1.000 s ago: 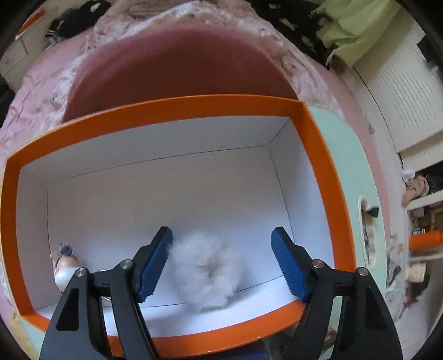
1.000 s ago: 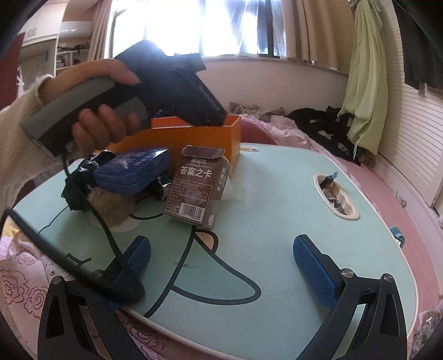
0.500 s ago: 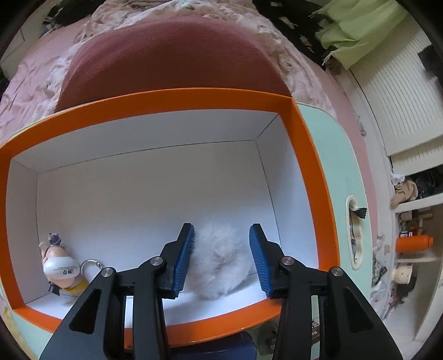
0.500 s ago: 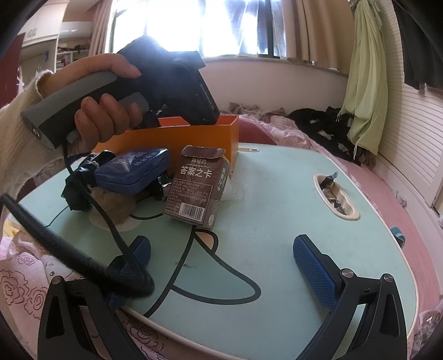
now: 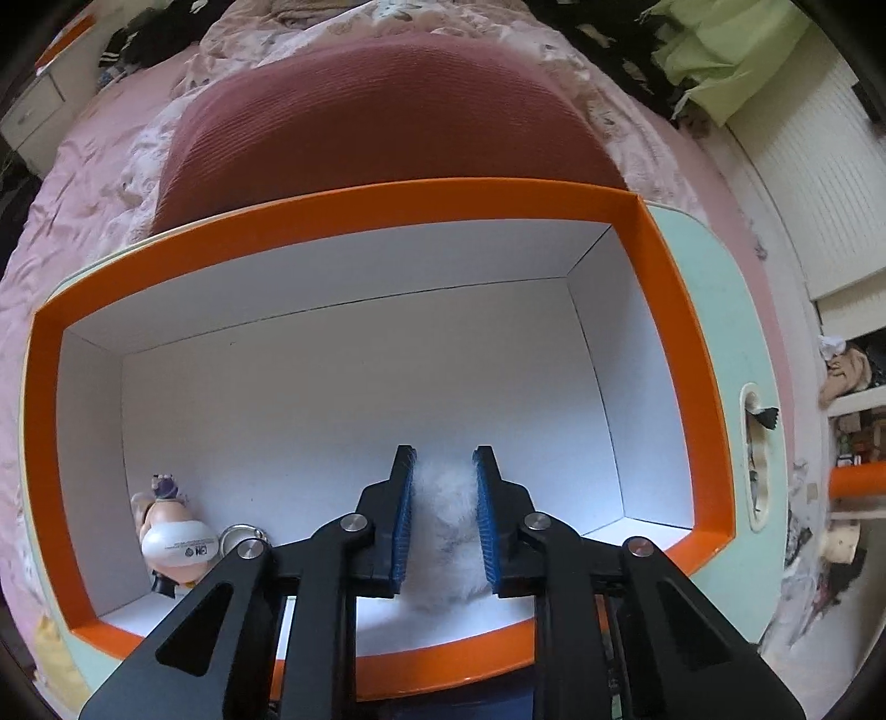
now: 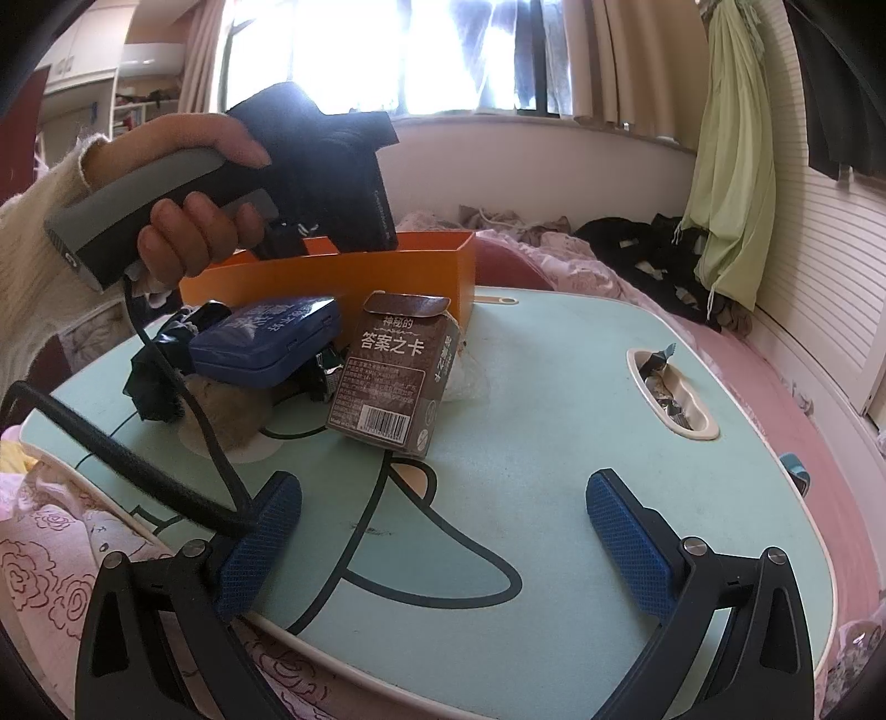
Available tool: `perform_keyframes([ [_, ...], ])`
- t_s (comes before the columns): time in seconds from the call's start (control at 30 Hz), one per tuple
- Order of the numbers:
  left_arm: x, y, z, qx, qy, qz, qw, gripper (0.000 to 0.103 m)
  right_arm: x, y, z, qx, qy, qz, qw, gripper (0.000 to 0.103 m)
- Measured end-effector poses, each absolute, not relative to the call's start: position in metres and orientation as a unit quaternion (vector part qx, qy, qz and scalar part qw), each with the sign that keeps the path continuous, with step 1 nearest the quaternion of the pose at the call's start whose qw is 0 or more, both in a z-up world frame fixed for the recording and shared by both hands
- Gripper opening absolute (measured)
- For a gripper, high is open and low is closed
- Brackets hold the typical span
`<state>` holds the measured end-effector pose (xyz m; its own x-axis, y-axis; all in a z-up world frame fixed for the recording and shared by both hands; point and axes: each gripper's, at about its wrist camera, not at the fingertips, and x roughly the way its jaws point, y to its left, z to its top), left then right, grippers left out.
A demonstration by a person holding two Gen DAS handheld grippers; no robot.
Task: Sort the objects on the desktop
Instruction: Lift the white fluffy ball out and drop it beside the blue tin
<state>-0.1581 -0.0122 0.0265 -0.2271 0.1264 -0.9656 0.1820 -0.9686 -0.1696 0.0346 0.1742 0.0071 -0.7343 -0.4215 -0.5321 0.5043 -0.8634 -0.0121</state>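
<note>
A pale green table [image 6: 554, 421] stood on a bed with pink floral bedding [image 5: 94, 183], and behind it we saw a bright window [image 6: 387, 50] with curtains. At the table's far end sat an orange box [image 5: 681, 354] with a white inside. We held the left gripper [image 5: 443, 515] pointing steeply down into that box, its blue fingers [image 5: 403, 515] closing on a white fluffy pompom [image 5: 443, 498] near the box's front wall, the fur squeezed between the pads. A small figurine keychain [image 5: 171, 531] lay in the box's front left corner. In the right wrist view, our hand [image 6: 194, 221] gripped the left tool's handle above the box. The right gripper [image 6: 443, 526] hovered over bare table with its fingers spread wide and nothing between them. A brown card box [image 6: 393, 376] and a blue tin [image 6: 266, 343] stood just in front of the orange box.
</note>
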Motion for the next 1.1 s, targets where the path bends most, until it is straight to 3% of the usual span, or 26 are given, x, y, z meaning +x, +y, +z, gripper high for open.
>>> perform_keyframes([
  [0.2,-0.150,-0.021,0.067,0.560,0.141,-0.816,-0.016,0.020,0.034,0.174,0.007,0.266,0.078,-0.928,0.250,0.102],
  [0.43,-0.085,-0.017,0.131,0.496,0.125,-0.855,-0.086,0.019,0.034,0.174,0.007,0.266,0.078,-0.928,0.250,0.102],
  [0.73,-0.045,-0.020,0.107,0.502,0.121,-0.850,-0.107,0.020,0.034,0.175,0.007,0.265,0.078,-0.928,0.250,0.103],
  [0.8,-0.030,-0.028,0.113,0.473,0.115,-0.870,-0.075,0.032,0.034,0.175,0.007,0.265,0.078,-0.928,0.250,0.102],
  [0.9,-0.006,-0.042,0.112,0.448,0.094,-0.888,-0.044,0.069,0.034,0.175,0.007,0.265,0.078,-0.928,0.251,0.103],
  [0.93,0.004,-0.046,0.110,0.444,0.084,-0.891,-0.034,0.074,0.034,0.175,0.006,0.265,0.078,-0.928,0.251,0.103],
  [1.1,0.047,-0.048,0.075,0.449,0.031,-0.893,0.010,0.075,0.034,0.175,0.006,0.265,0.078,-0.928,0.251,0.103],
])
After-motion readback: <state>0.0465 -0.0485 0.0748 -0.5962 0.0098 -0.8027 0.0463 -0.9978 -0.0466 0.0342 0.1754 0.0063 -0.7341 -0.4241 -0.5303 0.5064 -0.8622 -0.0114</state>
